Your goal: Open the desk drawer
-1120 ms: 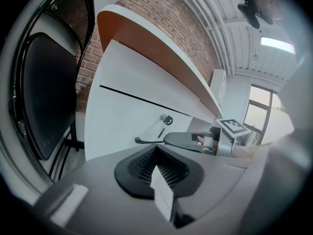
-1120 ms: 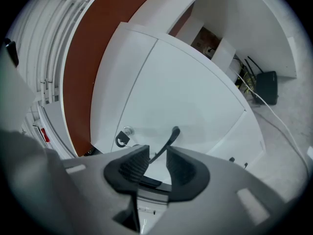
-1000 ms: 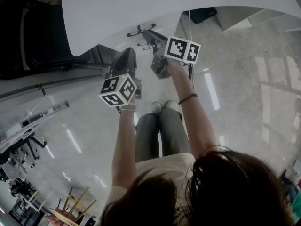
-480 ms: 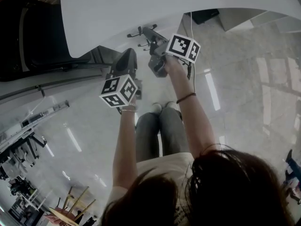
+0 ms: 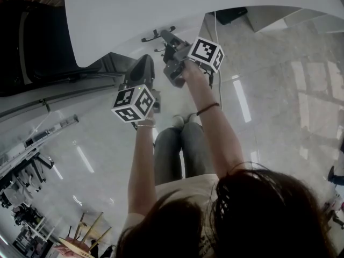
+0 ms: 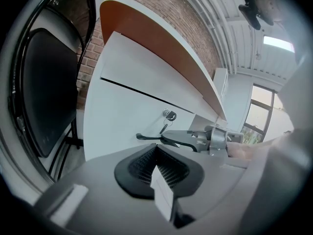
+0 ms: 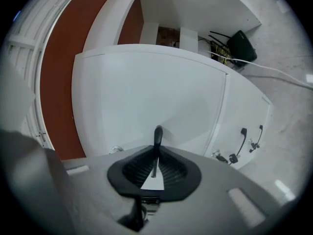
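Observation:
The white drawer front point(image 7: 146, 92) fills the right gripper view, and its black handle point(image 7: 157, 133) stands up out of the seam between the pads. My right gripper point(image 7: 155, 168) is shut on that handle. In the head view the right gripper point(image 5: 165, 38) reaches under the white desk top point(image 5: 161, 9). In the left gripper view the same drawer point(image 6: 127, 106) shows a key in its lock point(image 6: 169, 115), with the handle point(image 6: 144, 137) beside the right gripper's body. My left gripper point(image 6: 161, 168) is shut on nothing and hangs back at the left point(image 5: 144, 69).
A black chair point(image 6: 44, 92) stands left of the desk point(image 5: 32, 42). A neighbouring front carries two more black handles point(image 7: 242, 141) and a key. Cables and a black box point(image 7: 239, 40) lie under the desk. The person's legs point(image 5: 183, 149) are below the grippers.
The right gripper has shifted slightly left and closer to the desk front. The left gripper has barely moved. I see no movement of the drawer.

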`<state>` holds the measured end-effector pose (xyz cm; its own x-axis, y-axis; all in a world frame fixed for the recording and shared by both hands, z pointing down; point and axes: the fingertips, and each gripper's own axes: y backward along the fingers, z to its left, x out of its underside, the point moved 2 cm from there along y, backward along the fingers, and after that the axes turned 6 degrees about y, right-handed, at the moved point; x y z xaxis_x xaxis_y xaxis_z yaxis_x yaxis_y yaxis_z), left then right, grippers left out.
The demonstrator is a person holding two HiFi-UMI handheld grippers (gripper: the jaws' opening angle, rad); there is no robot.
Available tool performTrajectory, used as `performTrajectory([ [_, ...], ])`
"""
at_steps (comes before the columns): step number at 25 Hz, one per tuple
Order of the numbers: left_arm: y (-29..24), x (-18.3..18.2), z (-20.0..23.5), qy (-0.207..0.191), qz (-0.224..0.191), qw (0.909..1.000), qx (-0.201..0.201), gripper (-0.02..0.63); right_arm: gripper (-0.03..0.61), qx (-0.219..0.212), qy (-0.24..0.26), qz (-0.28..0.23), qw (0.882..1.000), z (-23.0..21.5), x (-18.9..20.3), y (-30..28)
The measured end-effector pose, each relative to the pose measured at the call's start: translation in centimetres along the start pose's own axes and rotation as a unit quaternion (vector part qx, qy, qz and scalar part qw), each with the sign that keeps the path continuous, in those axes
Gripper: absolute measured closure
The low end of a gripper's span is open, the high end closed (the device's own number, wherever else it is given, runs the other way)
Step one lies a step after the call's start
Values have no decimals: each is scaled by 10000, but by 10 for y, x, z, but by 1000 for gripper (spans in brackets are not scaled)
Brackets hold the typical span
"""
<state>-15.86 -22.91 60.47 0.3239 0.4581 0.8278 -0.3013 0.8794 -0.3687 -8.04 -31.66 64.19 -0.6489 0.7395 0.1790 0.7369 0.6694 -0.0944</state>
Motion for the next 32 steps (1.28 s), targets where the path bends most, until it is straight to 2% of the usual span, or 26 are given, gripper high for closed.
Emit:
performTrajectory([
  [11,2,-3,-2,-15,94,10000,-7,621,552,13,-259,-25,9997,-1,-2,-1],
  [32,18,-4,-8,108,266,9996,6,621,554,247,-323,-4,9992,2,5,10],
])
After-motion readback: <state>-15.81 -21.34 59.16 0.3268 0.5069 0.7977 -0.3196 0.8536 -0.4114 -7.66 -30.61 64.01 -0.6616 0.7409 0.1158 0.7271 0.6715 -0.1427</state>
